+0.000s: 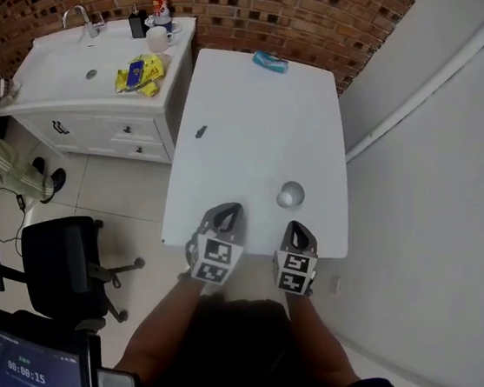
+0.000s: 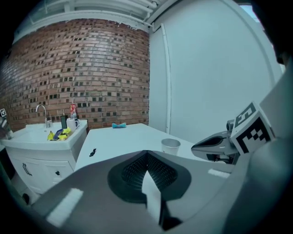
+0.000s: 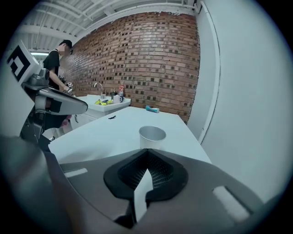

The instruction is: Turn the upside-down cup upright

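Both claws are closed and empty, the left claw (image 2: pixel 146 154) beside the right claw (image 3: pixel 147 154). The cup (image 3: pixel 152 136) stands on the tabletop (image 3: pixel 103 132) just ahead of the right. Open wide, grip its wall midway, then rotate slowly.

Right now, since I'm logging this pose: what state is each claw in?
Left claw: closed, holding nothing.
Right claw: closed, holding nothing; the small white cup stands apart, just ahead of it.
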`<state>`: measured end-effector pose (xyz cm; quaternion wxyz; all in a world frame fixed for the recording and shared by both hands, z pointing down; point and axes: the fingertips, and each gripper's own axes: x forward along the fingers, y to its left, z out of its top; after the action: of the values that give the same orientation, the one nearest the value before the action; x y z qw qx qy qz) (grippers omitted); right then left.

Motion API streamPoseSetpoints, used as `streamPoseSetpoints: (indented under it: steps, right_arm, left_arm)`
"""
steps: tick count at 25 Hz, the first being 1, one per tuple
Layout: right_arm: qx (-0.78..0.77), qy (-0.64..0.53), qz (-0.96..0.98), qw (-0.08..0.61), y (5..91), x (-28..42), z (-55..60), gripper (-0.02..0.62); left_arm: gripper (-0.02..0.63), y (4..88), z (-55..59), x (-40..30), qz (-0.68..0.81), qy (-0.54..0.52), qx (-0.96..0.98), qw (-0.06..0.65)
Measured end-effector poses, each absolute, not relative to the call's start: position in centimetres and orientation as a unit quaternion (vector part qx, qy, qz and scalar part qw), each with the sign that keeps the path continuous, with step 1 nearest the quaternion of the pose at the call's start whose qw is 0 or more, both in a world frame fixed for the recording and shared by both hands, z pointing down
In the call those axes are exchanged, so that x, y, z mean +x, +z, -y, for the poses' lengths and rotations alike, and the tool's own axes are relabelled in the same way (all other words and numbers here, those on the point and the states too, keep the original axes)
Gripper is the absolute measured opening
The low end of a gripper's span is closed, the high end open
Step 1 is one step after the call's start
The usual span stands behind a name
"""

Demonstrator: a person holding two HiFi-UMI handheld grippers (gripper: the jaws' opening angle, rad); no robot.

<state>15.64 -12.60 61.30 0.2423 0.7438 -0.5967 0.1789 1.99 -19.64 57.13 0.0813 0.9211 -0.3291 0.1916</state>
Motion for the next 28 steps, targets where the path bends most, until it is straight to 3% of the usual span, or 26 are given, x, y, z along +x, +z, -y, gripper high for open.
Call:
streamPoseSetpoints:
  steps: [22, 28]
  right_arm:
    - [0.703, 0.129, 0.676, 0.181, 56.7, 14.8, -1.0, 0.011]
    - [0.706, 0.130, 0.677, 0.165, 55.8, 16.6, -4.3, 0.011]
  left_arm:
    - [-0.002, 55.5, 4.2, 3.4, 0.377, 0.192, 0.903, 0.073]
    - [-0.002, 54.3, 0.4, 3.8, 0.404, 0.151, 0.893, 0.129]
